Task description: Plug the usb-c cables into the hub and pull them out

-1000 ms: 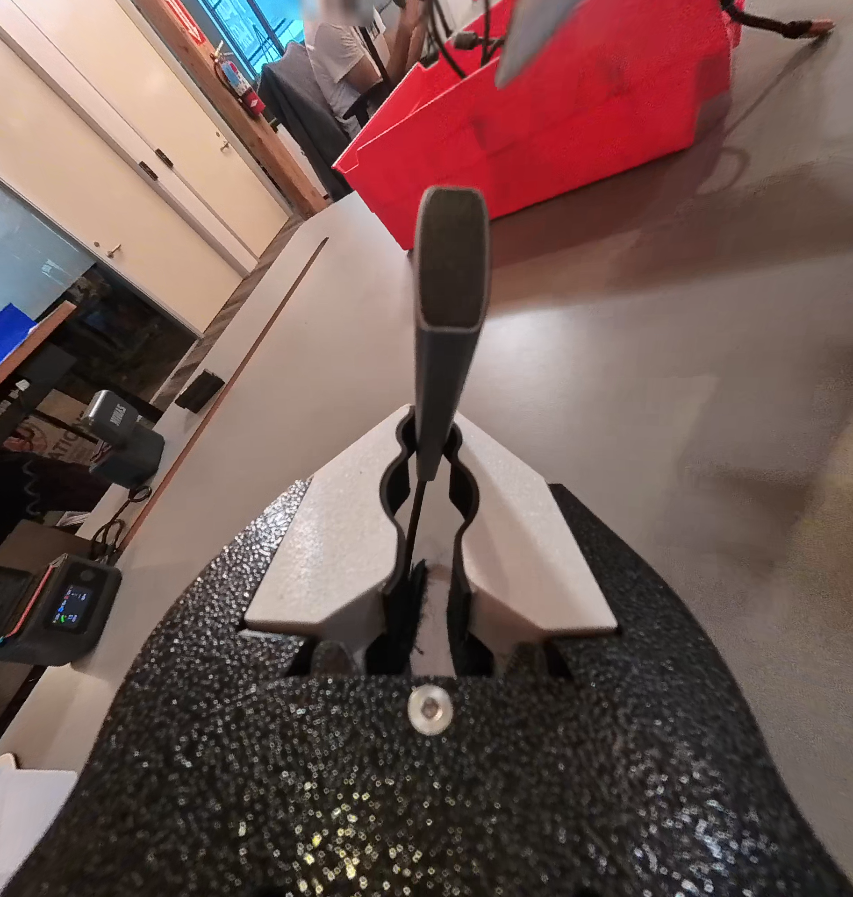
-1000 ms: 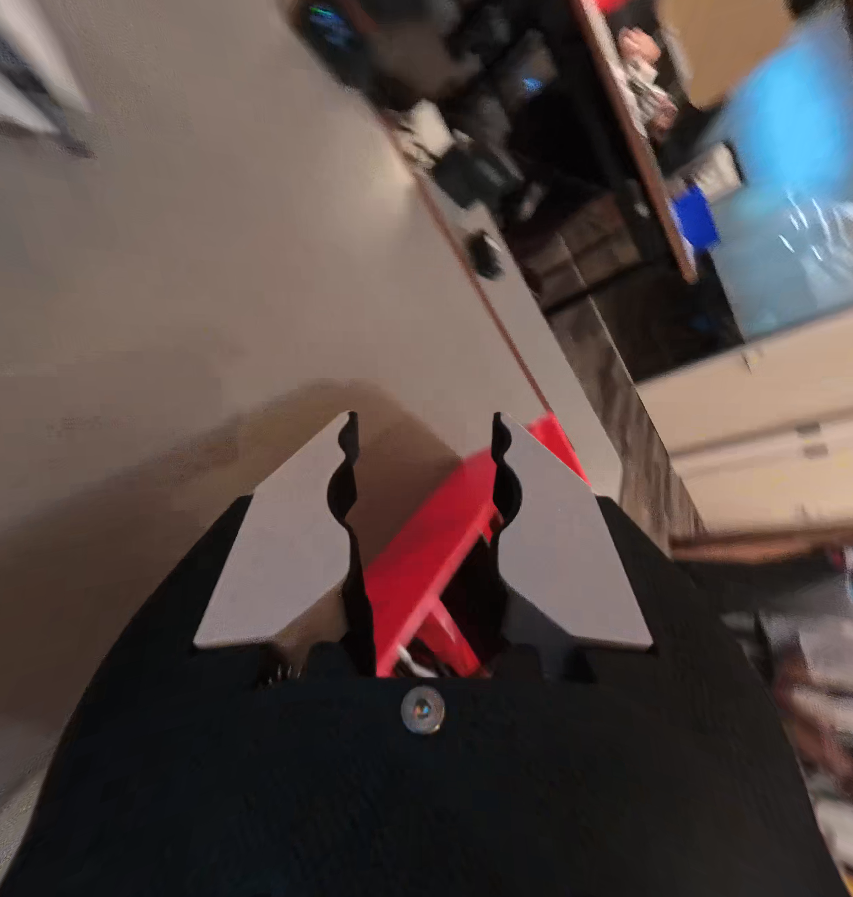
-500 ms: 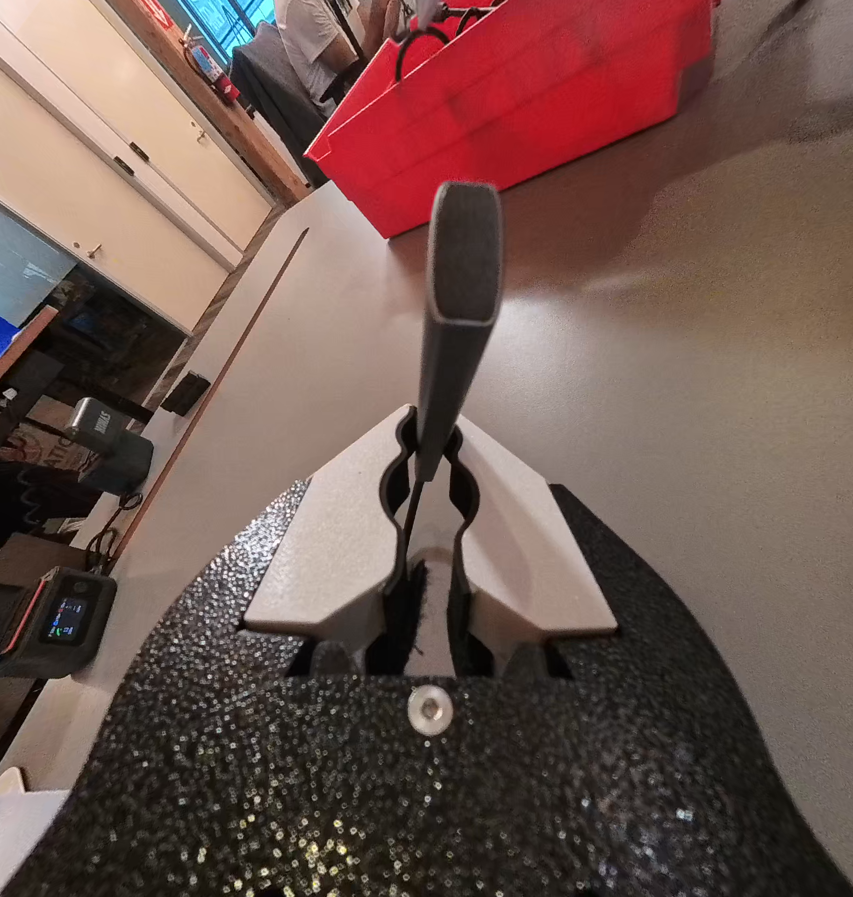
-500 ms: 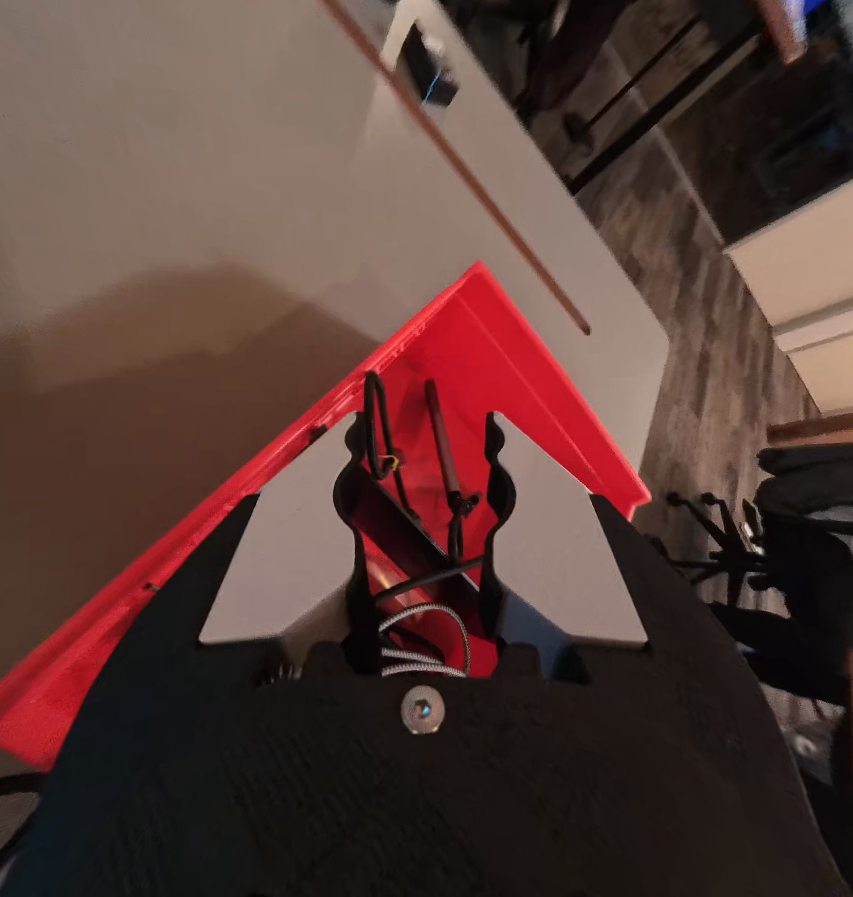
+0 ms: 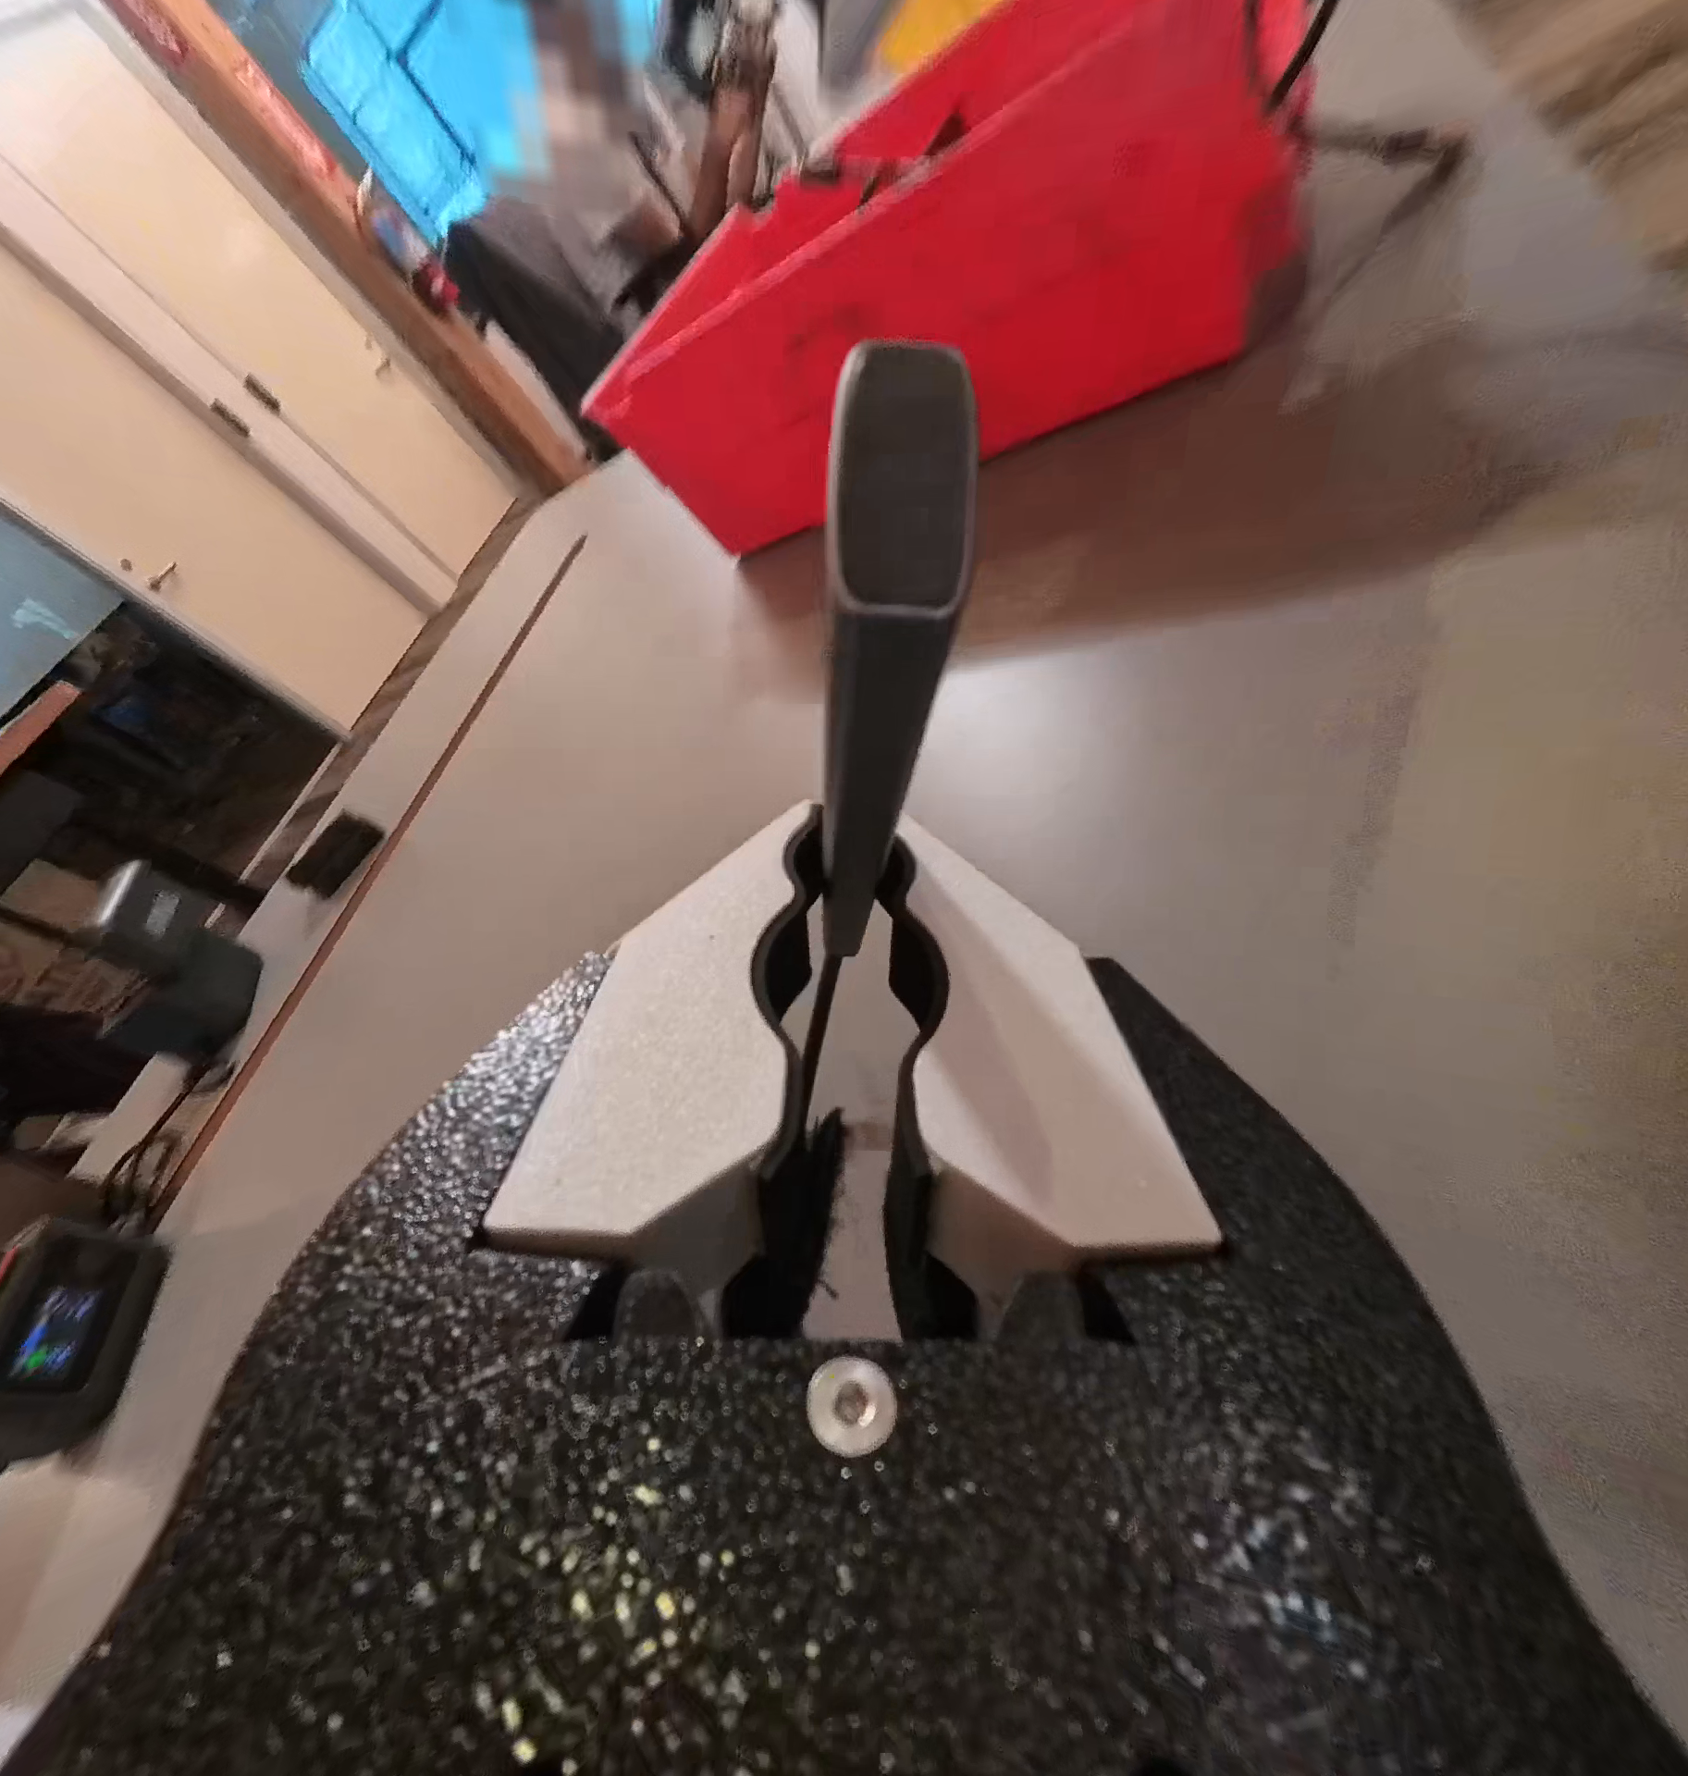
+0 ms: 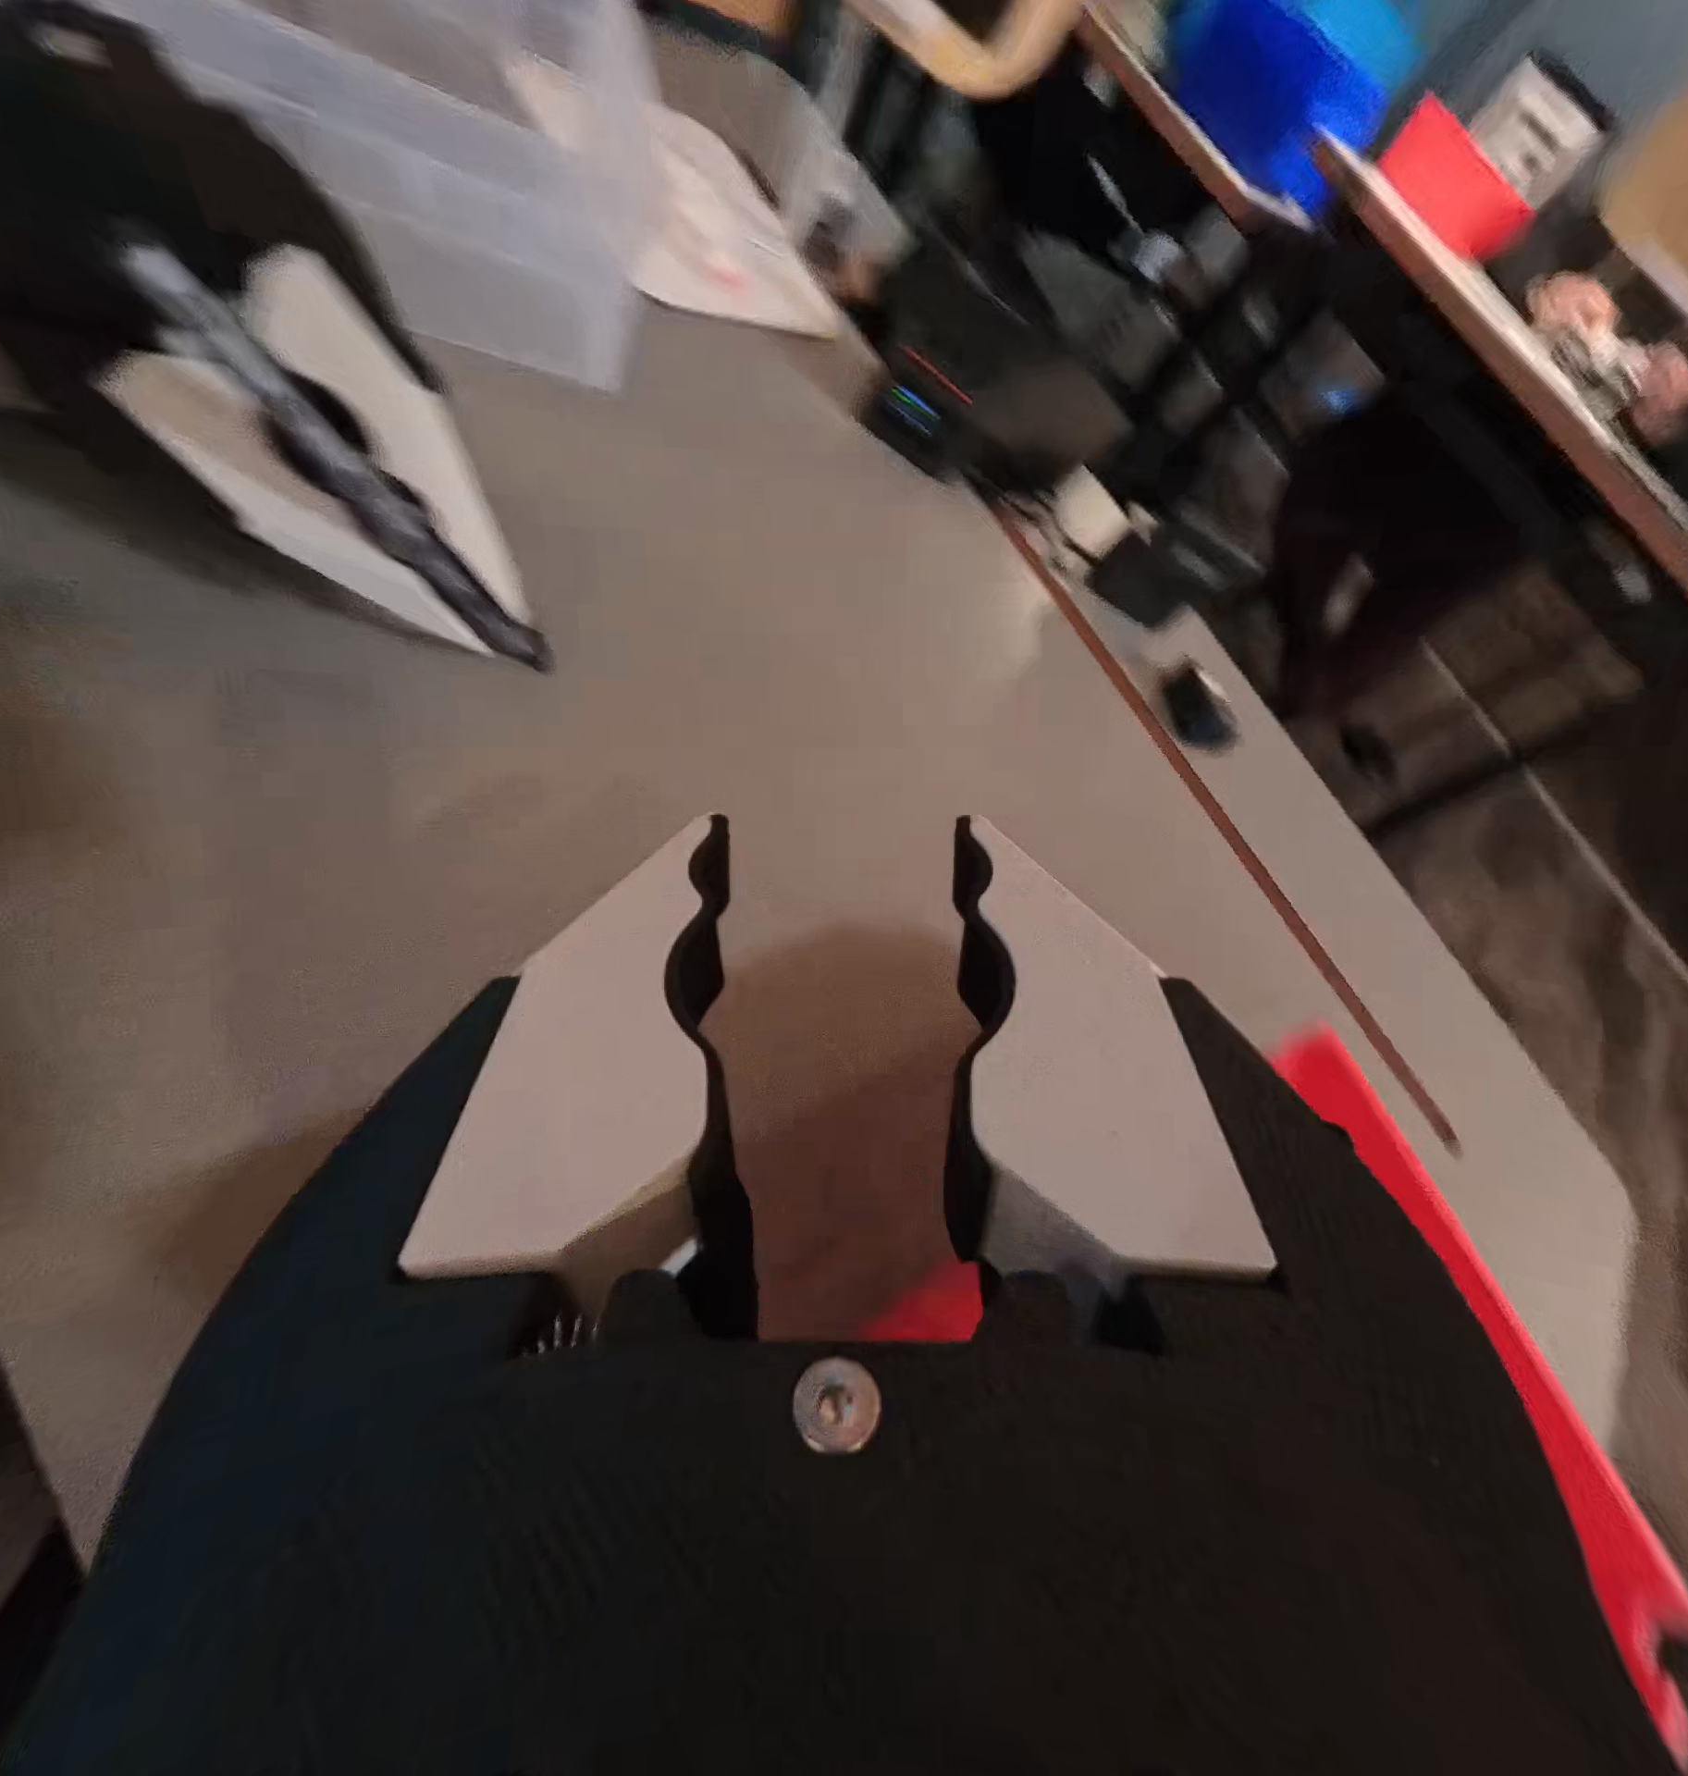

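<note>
My left gripper (image 5: 849,846) is shut on the dark grey hub (image 5: 893,577), a flat slab that sticks out forward above the grey table; its thin cable runs back between the fingers. My right gripper (image 6: 840,836) is open and empty above the table. In the right wrist view the left gripper (image 6: 523,653) shows blurred at the upper left with the hub (image 6: 359,481) in it. A red bin (image 5: 1013,269) stands at the far side of the table, with dark cables at its rim. No usb-c plug shows clearly.
The red bin's edge (image 6: 1455,1278) lies just right of my right gripper. A clear plastic box (image 6: 494,183) stands at the back. The table edge (image 6: 1253,846) drops to the floor on the right. A small black device with a screen (image 5: 42,1336) sits by the left edge. One gripper's finger ends stand about 15 cm off the other's.
My right gripper has swung up and away from over the red bin and now faces the table and the left gripper, still open and empty. The left gripper shifted slightly, still holding the hub.
</note>
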The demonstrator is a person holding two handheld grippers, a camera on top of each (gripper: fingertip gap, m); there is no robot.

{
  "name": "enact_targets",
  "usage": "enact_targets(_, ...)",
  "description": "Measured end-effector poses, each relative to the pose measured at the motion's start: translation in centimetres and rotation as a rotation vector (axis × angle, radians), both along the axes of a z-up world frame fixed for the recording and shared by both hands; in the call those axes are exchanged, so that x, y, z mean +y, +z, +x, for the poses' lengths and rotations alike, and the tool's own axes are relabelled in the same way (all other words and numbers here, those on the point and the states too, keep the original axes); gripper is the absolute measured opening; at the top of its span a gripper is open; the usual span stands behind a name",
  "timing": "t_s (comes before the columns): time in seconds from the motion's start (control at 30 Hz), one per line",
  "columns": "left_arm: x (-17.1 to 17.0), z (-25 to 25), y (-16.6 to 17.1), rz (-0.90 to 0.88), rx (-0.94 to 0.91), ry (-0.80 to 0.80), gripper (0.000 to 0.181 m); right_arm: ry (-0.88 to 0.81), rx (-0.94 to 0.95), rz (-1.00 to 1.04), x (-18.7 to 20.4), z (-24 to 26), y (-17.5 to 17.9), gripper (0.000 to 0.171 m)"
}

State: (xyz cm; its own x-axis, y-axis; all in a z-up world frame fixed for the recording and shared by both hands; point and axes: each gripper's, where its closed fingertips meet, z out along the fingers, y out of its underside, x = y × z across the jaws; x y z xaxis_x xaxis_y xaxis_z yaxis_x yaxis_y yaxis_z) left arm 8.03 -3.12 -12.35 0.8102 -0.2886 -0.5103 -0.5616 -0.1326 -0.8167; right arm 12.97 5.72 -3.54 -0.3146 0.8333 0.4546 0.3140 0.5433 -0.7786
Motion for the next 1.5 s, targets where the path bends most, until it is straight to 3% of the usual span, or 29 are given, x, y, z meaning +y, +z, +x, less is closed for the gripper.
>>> enact_targets(0.1,-0.6,2.4,1.6,0.062,-0.128,-0.146,0.008,0.191,-0.047,0.096,-7.1,-1.9,-3.2,0.053)
enact_targets(0.23,-1.8,4.0,3.1,0.112,-0.230,-0.284,0.008,0.310,-0.112,0.153,-11.0,-3.2,-6.9,0.053)
enact_targets(0.33,-1.9,3.8,3.1,0.100,-0.251,-0.284,0.008,0.351,-0.063,0.076,-12.4,-3.5,-6.4,0.044)
enact_targets(0.5,-1.1,3.0,2.2,0.056,-0.221,-0.209,0.008,0.478,0.182,-0.037,-16.5,-2.8,-1.1,0.034)
enact_targets(0.6,-1.0,3.6,1.3,0.038,-0.109,-0.208,0.008,0.462,0.188,0.078,-18.2,-3.7,-1.4,0.035)
enact_targets(0.67,-0.9,4.0,0.6,0.023,-0.023,-0.204,0.008,0.445,0.164,0.163,-18.6,-4.2,-2.2,0.029)
enact_targets(0.73,-0.9,3.9,0.3,0.016,0.001,-0.195,0.008,0.491,0.102,0.177,-19.4,-3.8,-3.3,0.009)
enact_targets(0.83,-0.8,3.5,0.3,0.030,0.030,-0.169,0.009,0.489,0.101,0.205,-18.9,-3.5,-3.0,0.008)
enact_targets(0.97,-0.8,2.3,2.9,0.183,0.010,-0.099,0.023,0.373,0.220,0.250,-15.2,-2.9,1.0,0.008)
enact_targets(1.07,-0.7,-0.1,3.8,0.214,-0.005,0.019,0.033,0.168,0.396,0.345,-9.3,-1.9,6.2,0.008)
enact_targets(1.2,-0.6,-1.5,4.1,0.222,-0.046,0.083,0.031,-0.123,0.617,0.376,-0.1,1.2,12.7,0.008)
enact_targets(1.3,-0.5,-1.8,3.8,0.203,-0.051,0.098,0.030,-0.245,0.599,0.236,6.0,2.6,13.2,0.008)
enact_targets(1.5,-0.3,-2.1,3.0,0.161,-0.033,0.119,0.027,-0.374,0.422,0.110,13.8,3.0,9.0,0.008)
